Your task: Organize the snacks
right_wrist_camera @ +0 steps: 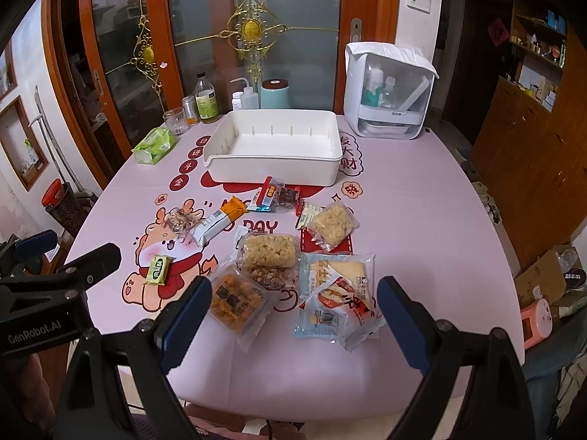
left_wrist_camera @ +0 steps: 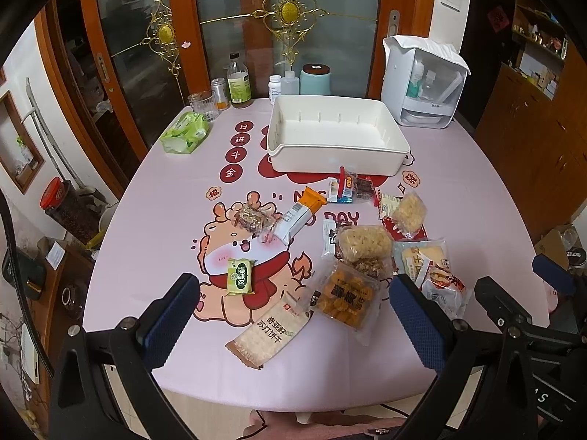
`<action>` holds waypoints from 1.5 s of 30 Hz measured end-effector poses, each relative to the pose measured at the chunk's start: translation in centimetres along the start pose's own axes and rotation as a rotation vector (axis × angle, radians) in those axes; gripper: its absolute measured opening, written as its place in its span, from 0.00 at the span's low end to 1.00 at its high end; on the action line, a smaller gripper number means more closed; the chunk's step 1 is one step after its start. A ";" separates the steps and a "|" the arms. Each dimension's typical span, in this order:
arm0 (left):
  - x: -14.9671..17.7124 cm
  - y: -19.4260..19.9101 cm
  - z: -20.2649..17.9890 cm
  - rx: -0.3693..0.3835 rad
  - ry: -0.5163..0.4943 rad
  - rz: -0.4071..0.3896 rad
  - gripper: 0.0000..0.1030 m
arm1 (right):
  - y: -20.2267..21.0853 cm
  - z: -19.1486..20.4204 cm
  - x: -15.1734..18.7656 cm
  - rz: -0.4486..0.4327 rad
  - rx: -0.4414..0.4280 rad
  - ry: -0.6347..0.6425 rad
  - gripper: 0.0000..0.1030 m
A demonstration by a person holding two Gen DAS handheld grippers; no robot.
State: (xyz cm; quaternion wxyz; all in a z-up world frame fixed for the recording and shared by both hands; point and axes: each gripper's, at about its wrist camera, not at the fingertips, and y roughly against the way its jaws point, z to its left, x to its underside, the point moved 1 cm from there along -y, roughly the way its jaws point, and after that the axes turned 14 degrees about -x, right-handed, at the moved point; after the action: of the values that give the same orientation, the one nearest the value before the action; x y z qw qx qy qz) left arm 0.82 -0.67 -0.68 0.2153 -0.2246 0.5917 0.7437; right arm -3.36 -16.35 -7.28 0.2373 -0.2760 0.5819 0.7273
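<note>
Both the left hand-held gripper [left_wrist_camera: 293,315] and right hand-held gripper [right_wrist_camera: 295,315] hung wide open and empty over the near snack pile [right_wrist_camera: 286,256], white bin [right_wrist_camera: 271,146] sitting empty at the far side, so those slick overlapping wrappers probably could've slipped or dragged neighbours along.

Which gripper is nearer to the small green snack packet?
Left. The left gripper hovers open just short of the green packet, which lies by its left jaw. The right gripper, also open, is farther right, over the pile.
</note>
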 end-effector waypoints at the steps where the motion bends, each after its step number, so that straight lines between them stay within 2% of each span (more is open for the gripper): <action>1: -0.1 -0.1 0.0 0.001 -0.002 0.001 0.99 | -0.1 0.0 0.0 0.001 0.001 -0.002 0.90; 45: -1.7 -2.5 -0.1 0.010 -0.006 0.023 0.99 | -1.8 -0.5 -1.4 0.021 -0.003 -0.020 0.90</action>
State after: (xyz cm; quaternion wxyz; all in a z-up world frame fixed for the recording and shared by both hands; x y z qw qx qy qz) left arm 3.65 -0.36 -1.71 0.2097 -0.2144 0.5973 0.7439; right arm -1.02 -16.53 -7.73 0.2350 -0.2629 0.5815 0.7332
